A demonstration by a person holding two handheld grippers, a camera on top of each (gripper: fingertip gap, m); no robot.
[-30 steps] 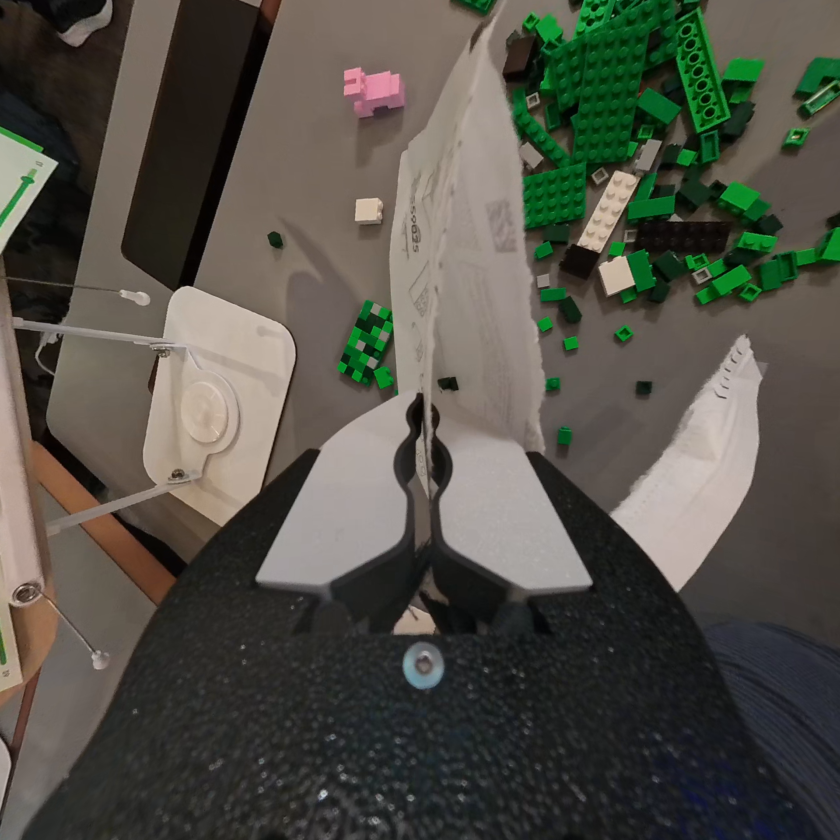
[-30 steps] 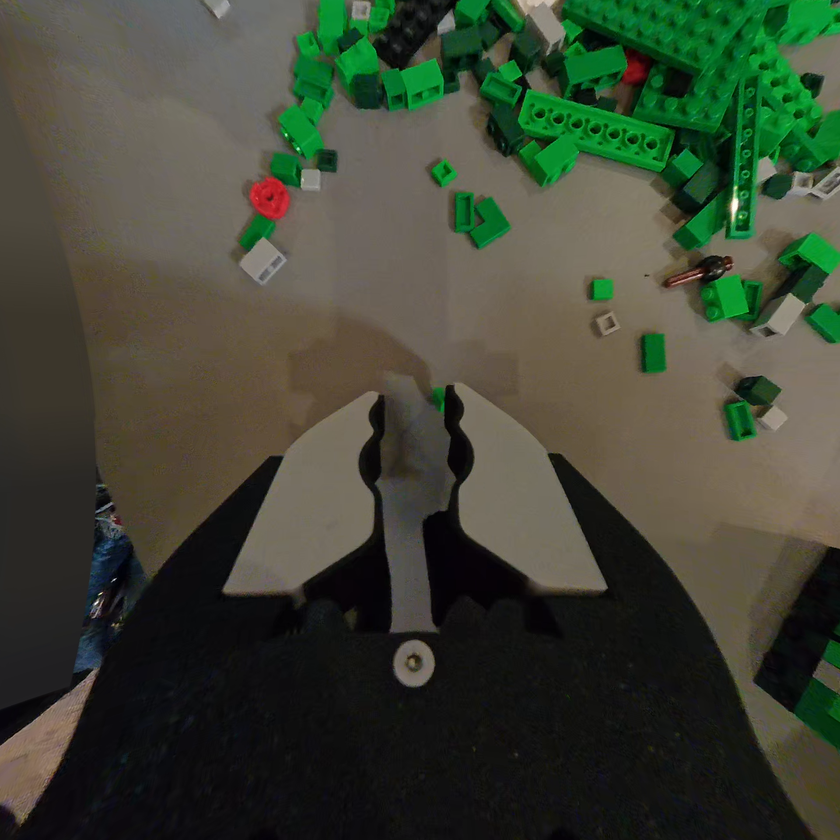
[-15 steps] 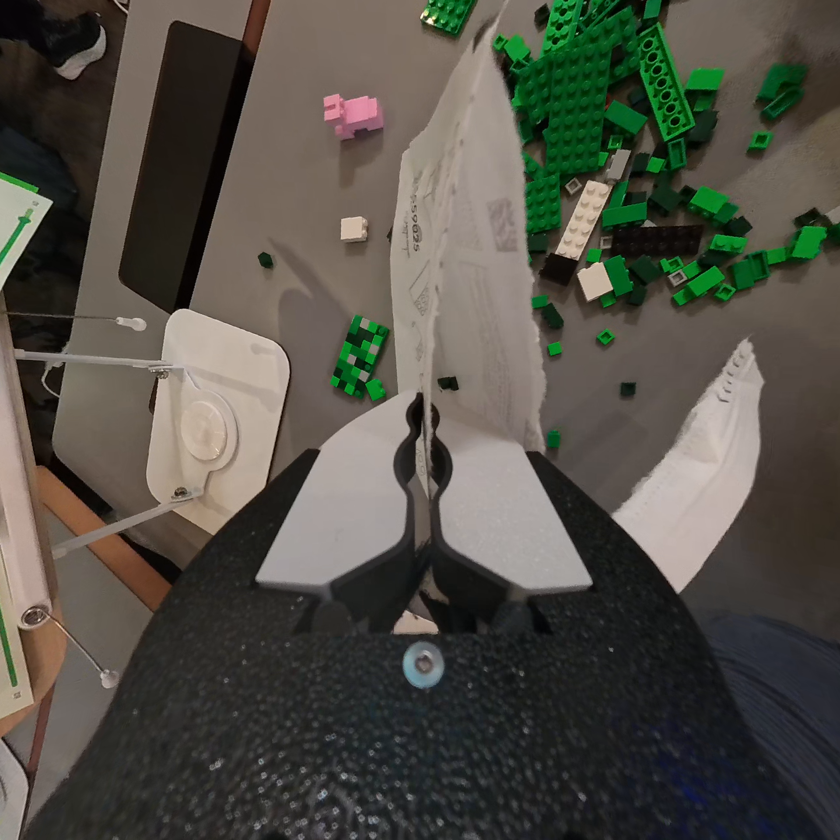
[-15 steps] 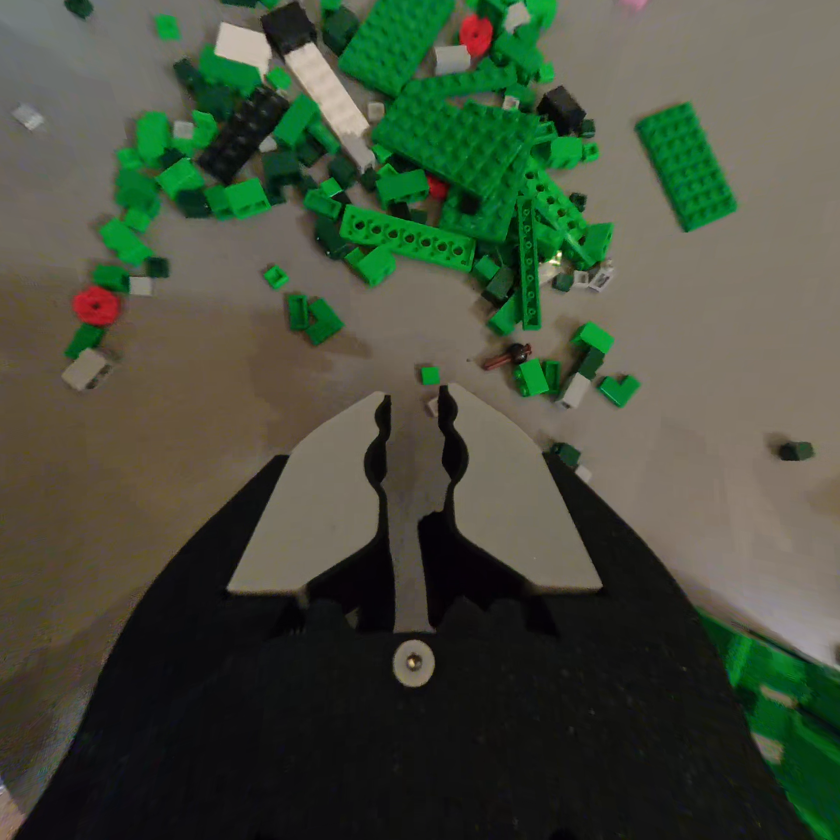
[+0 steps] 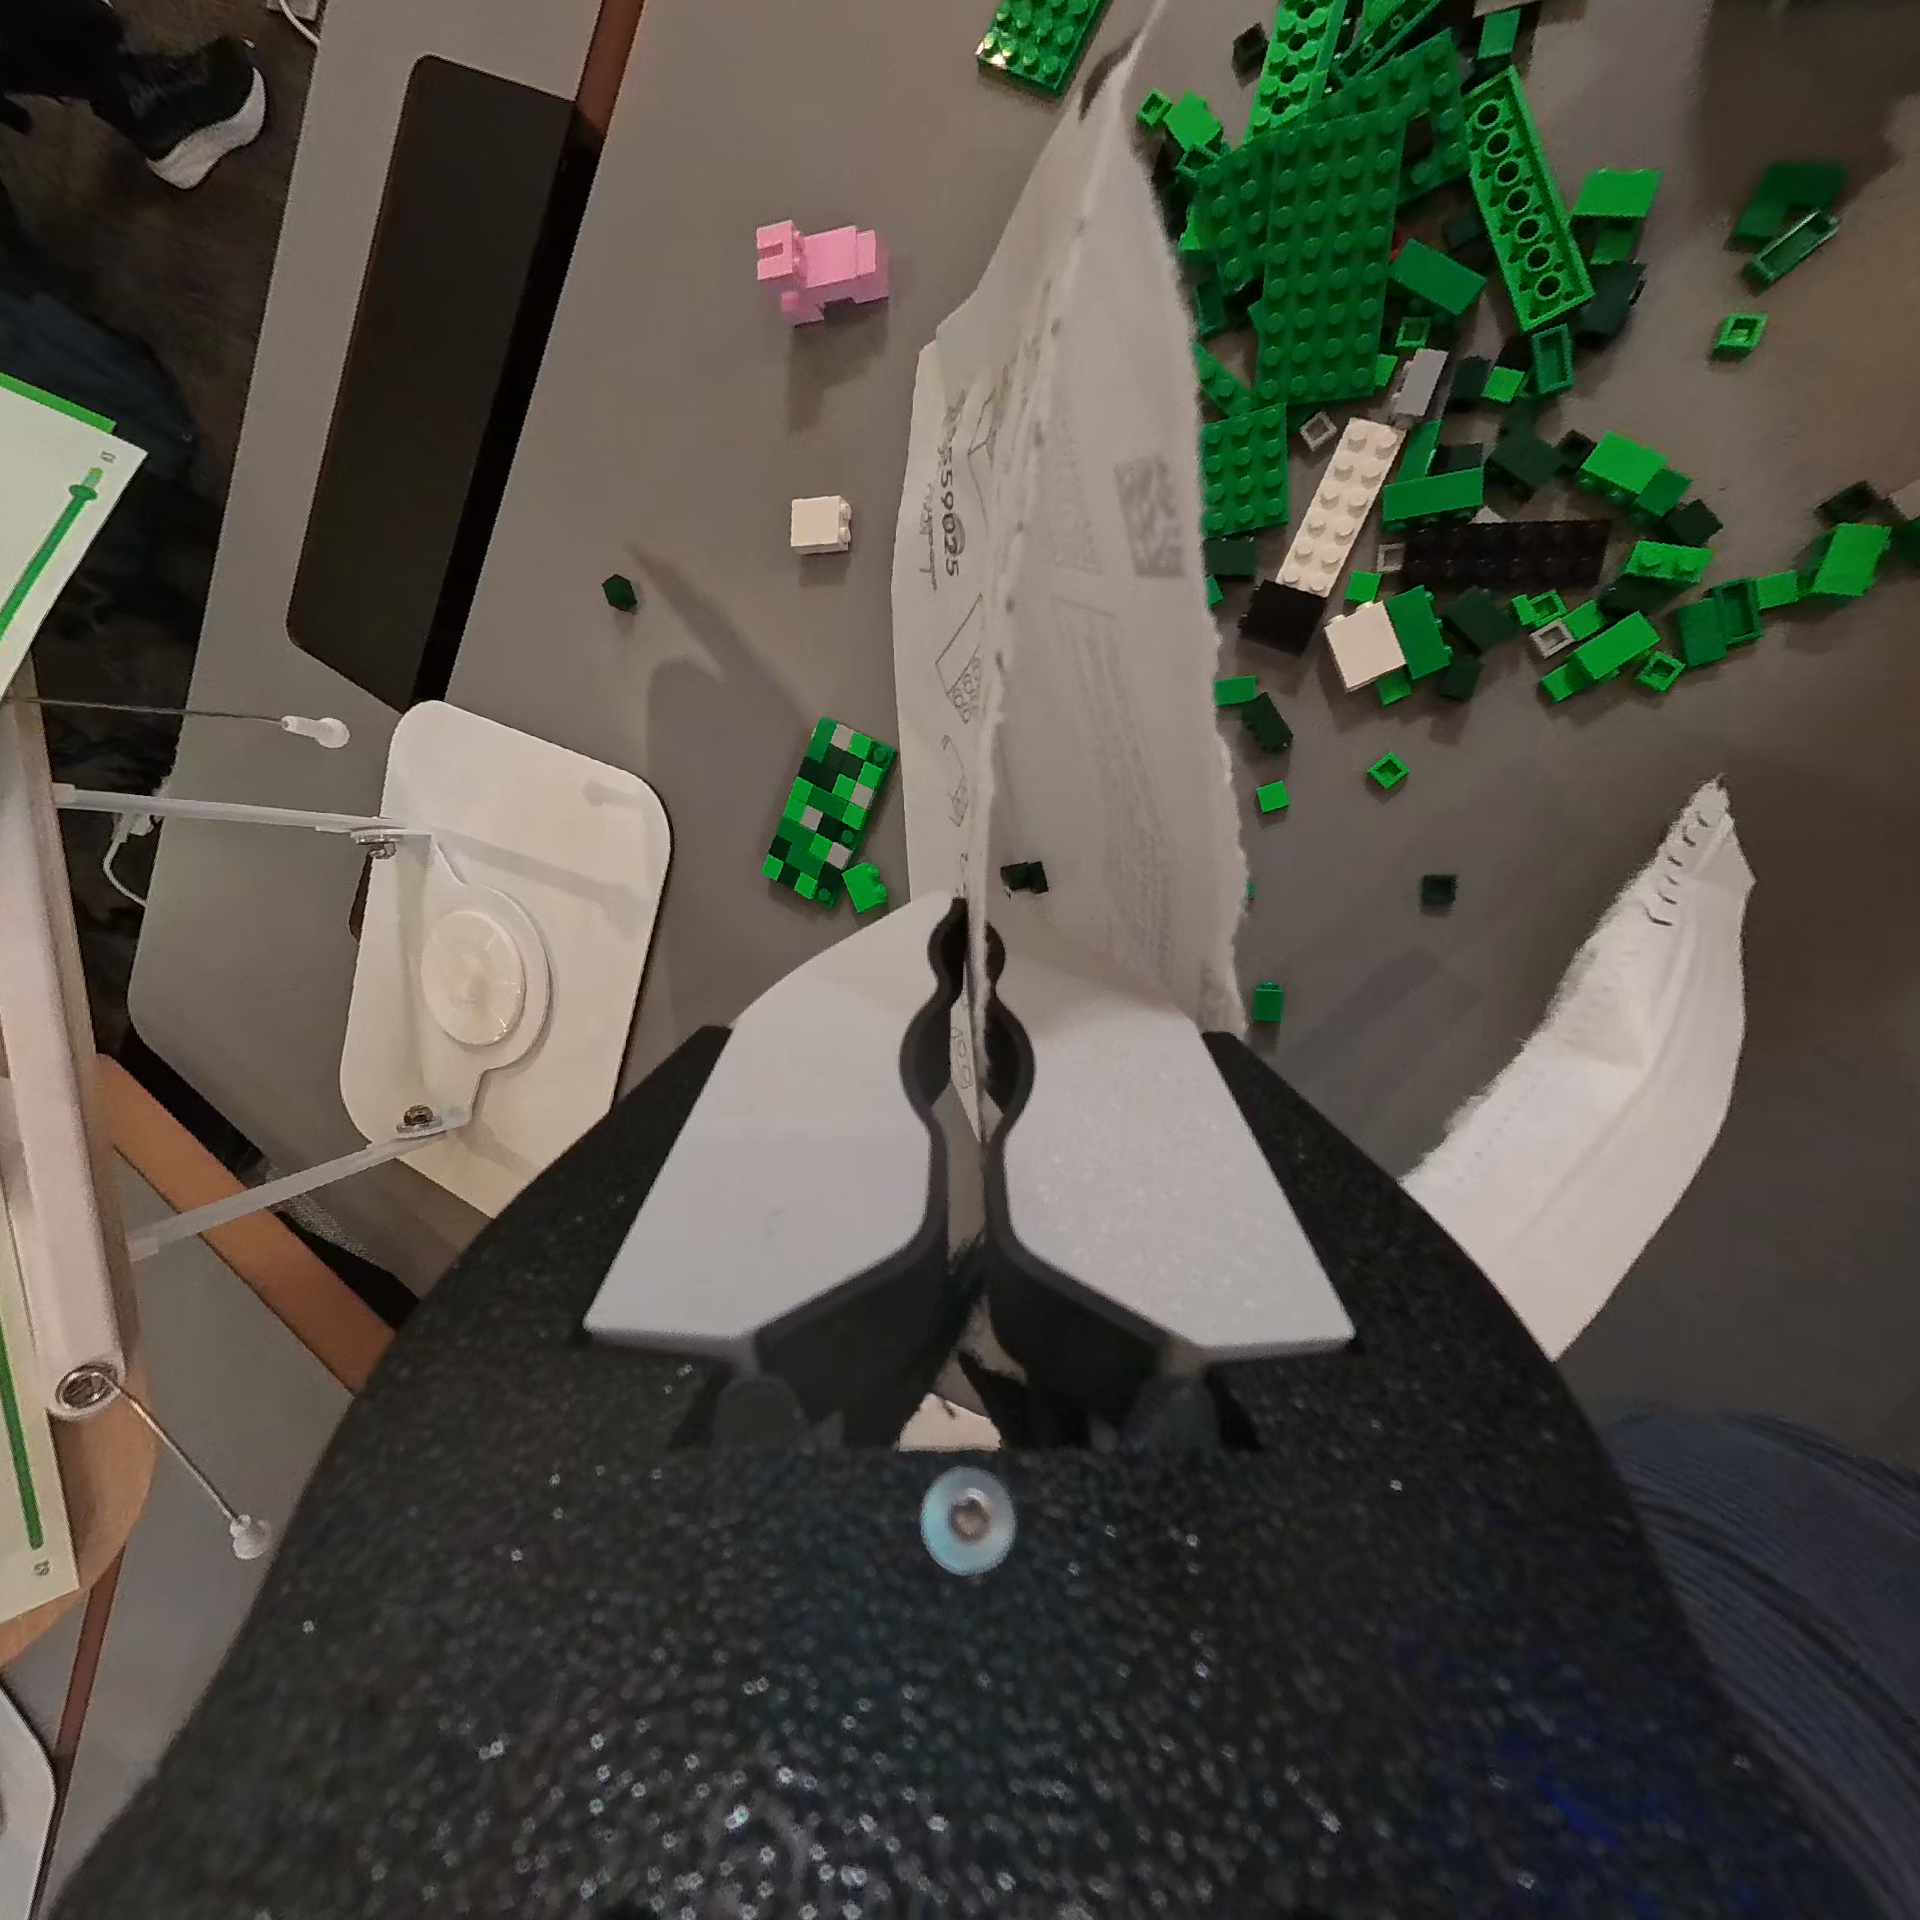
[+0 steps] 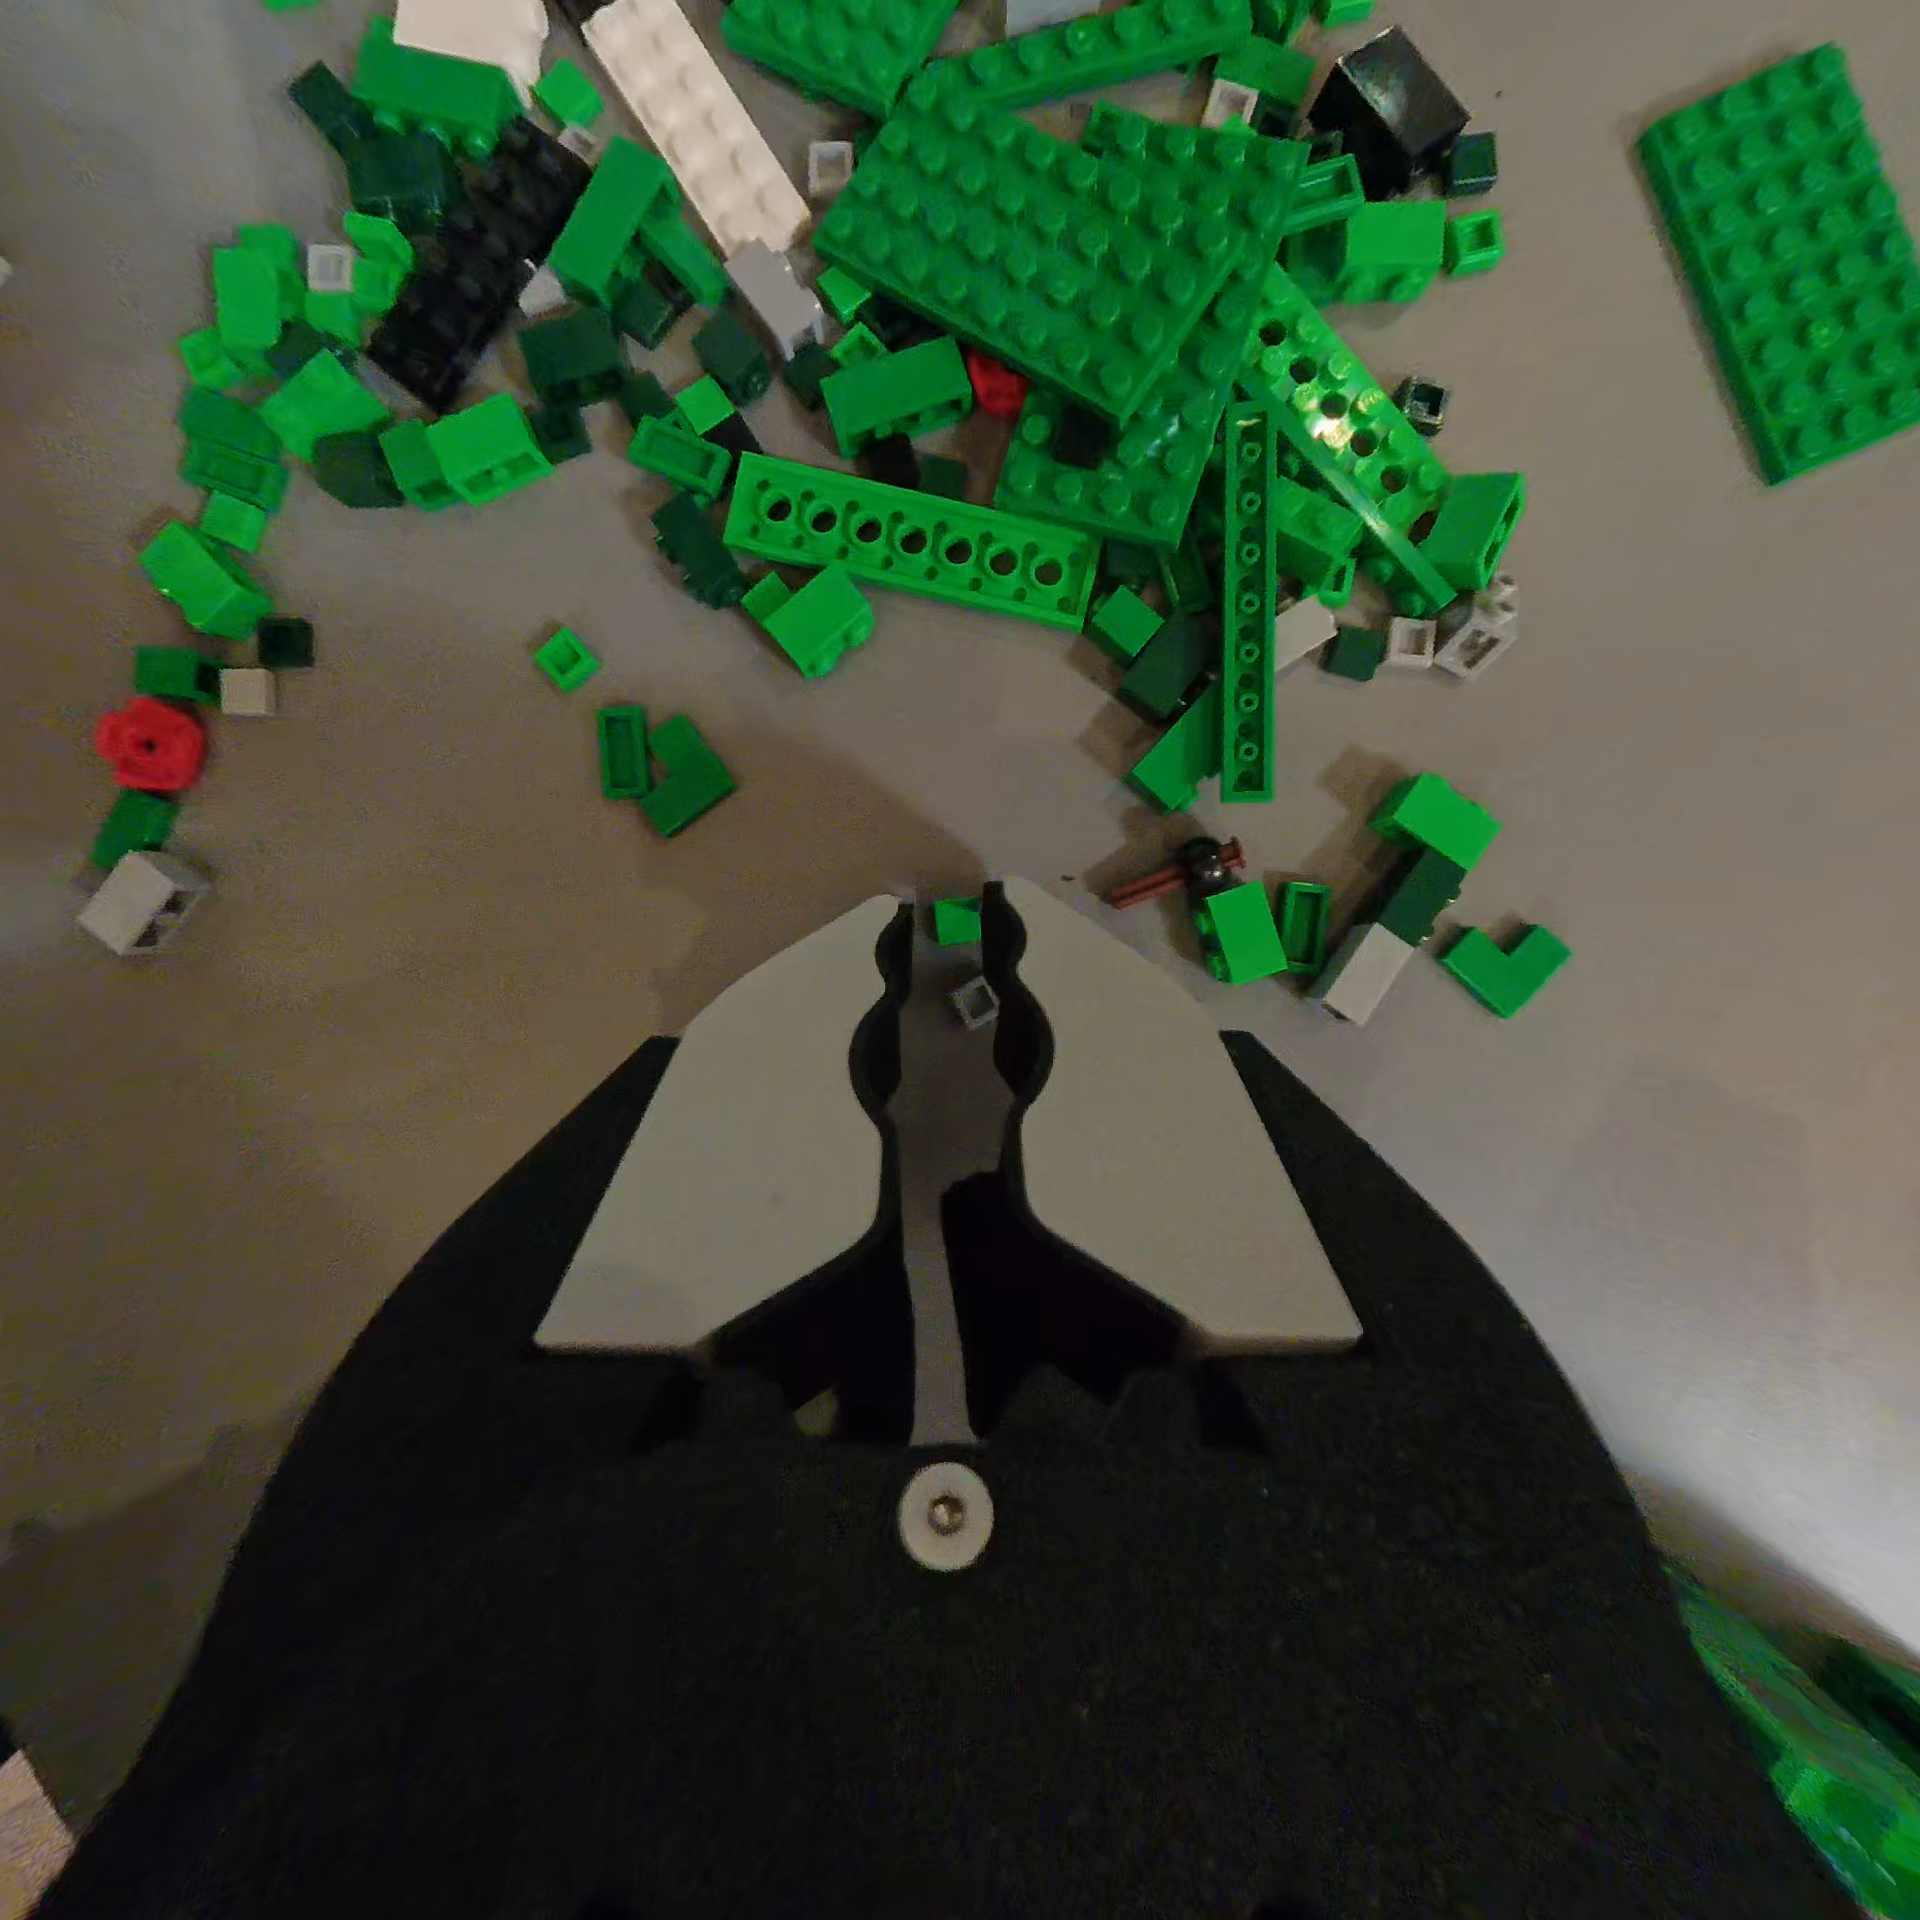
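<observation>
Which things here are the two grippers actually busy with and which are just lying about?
In hand or nearest:
left gripper, shut on torn white paper bag
right gripper, open over small green brick

Lying about:
pink brick pig
red round piece
white paper scrap

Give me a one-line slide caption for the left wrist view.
Left gripper shut on a torn white paper bag, held above a grey table scattered with green bricks.
</observation>
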